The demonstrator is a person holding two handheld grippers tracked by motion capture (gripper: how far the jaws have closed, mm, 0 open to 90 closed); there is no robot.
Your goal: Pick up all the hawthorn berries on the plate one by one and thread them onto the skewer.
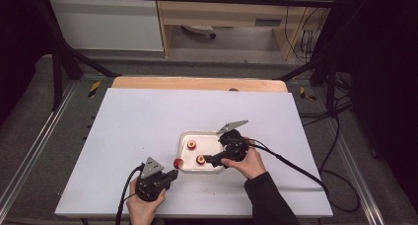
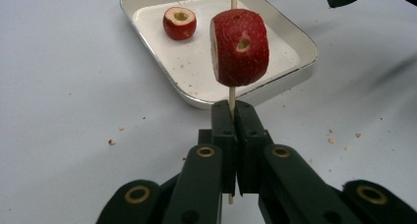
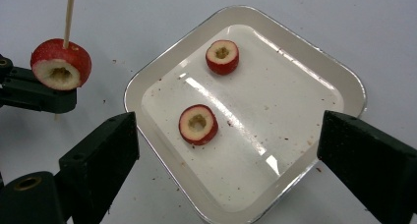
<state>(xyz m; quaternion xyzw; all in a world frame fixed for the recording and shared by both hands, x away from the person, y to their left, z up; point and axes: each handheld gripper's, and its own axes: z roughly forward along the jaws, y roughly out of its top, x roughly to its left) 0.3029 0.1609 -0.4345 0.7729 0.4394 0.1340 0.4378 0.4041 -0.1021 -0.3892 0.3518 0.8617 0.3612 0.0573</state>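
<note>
A thin wooden skewer (image 2: pixel 231 94) stands upright in my left gripper (image 2: pixel 235 106), whose jaws are shut on it. A red cored fruit piece (image 2: pixel 240 47) is threaded on the skewer just above the jaws. In the high view the left gripper (image 1: pixel 170 174) holds this fruit (image 1: pixel 178 163) at the near left corner of the white tray (image 1: pixel 197 132). Two more cored red pieces (image 3: pixel 222 57) (image 3: pixel 197 124) lie in the tray (image 3: pixel 275 111). My right gripper (image 3: pixel 231 130) hovers over the tray with its jaws wide open and nothing between them; the high view has it (image 1: pixel 211 160) at the tray's near right side.
The tray sits near the front middle of a white table top (image 1: pixel 148 116). Small crumbs dot the surface around the tray. Black cables (image 1: pixel 296 168) trail from both grippers toward the table's front and right. A wooden strip (image 1: pixel 197 83) runs along the far edge.
</note>
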